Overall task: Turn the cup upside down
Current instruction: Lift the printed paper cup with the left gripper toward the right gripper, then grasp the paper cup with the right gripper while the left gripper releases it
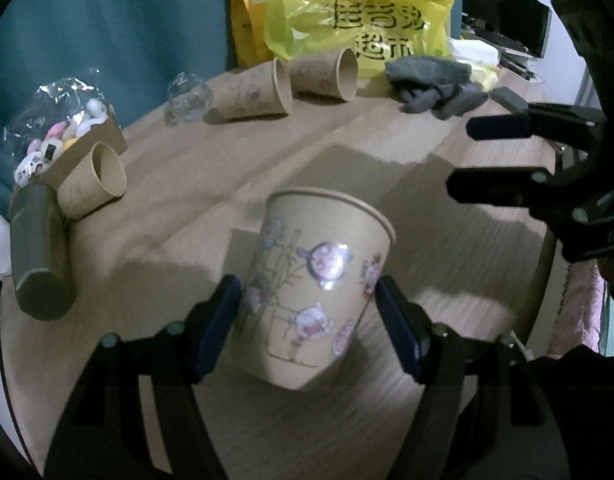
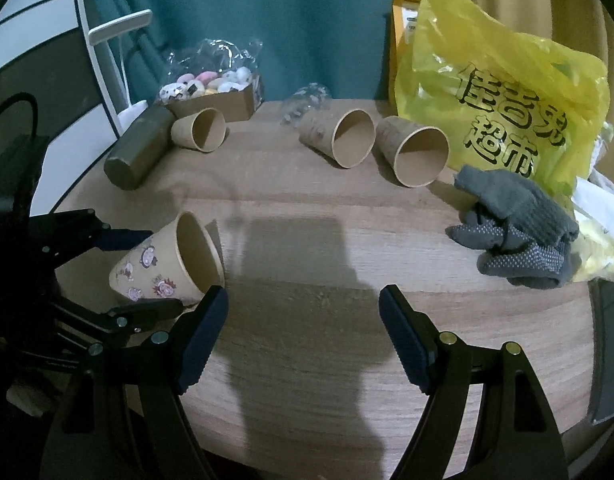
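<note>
A tan paper cup with cartoon prints (image 1: 315, 300) sits between my left gripper's (image 1: 307, 320) two fingers, tilted, its mouth pointing away. The pads press its sides. In the right wrist view the same cup (image 2: 167, 264) lies tilted at the left, mouth toward the table's middle, held by the left gripper (image 2: 147, 272). My right gripper (image 2: 303, 336) is open and empty above the bare wood near the front edge. It also shows in the left wrist view (image 1: 467, 160) at the right, jaws apart.
Three more paper cups lie on their sides: one at the left (image 2: 199, 134) by a dark green cylinder (image 2: 137, 152), two at the back (image 2: 343, 136) (image 2: 417, 154). A yellow plastic bag (image 2: 499, 92), grey gloves (image 2: 519, 224), a box of sweets (image 2: 211, 92).
</note>
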The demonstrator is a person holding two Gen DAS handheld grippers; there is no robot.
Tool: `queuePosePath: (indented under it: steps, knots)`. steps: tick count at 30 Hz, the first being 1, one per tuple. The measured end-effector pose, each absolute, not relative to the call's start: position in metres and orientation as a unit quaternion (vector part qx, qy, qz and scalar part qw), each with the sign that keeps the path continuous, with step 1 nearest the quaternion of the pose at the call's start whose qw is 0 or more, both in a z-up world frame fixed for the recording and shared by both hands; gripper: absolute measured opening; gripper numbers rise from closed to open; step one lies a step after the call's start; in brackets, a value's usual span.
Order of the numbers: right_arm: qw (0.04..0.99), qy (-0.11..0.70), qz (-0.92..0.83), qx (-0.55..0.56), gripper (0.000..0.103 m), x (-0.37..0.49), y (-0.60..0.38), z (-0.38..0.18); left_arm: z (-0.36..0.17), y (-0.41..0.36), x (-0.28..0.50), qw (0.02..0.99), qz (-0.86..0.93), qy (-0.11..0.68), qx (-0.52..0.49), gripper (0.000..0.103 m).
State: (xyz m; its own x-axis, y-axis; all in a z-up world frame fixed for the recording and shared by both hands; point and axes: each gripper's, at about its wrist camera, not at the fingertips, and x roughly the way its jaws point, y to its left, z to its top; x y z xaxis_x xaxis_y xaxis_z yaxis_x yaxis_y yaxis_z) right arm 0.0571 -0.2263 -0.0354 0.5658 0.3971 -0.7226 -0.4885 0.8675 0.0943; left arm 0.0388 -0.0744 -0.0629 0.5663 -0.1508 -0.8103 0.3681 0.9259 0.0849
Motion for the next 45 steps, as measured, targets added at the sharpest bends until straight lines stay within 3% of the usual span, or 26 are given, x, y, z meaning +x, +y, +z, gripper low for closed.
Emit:
queuePosePath:
  steps: [5,7,9,16,22,32,45]
  knots:
    - [0.88,0.391,0.259,-0.079,0.08,0.06,-0.22,-0.033,-0.063,-0.068,0.038,0.878,-0.143,0.446,0.103,0.073]
    - [0.879,0.389,0.262,-0.086,0.08,0.06,-0.218,-0.032,-0.062,-0.063,0.038,0.879,-0.139,0.447,0.087,0.089]
    - [0.878,0.389,0.266,-0.09,0.08,0.06,-0.216,-0.031,-0.057,-0.058,0.036,0.885,-0.138,0.439,0.07,0.096]
    - [0.868,0.395,0.28,-0.106,0.08,0.065,-0.206,-0.031,-0.045,-0.046,0.018,0.894,-0.126,0.427,0.049,0.096]
    - [0.837,0.382,0.33,-0.211,0.08,0.062,-0.173,-0.018,-0.044,-0.017,-0.008,0.899,-0.081,0.43,0.008,0.096]
    - [0.617,0.342,0.512,-0.489,0.08,0.018,-0.081,-0.024,-0.057,0.031,-0.047,0.9,-0.013,0.431,-0.062,0.096]
    - [0.451,0.332,0.525,-0.64,0.079,0.006,-0.026,-0.066,-0.077,0.093,-0.088,0.894,0.044,0.426,-0.132,0.096]
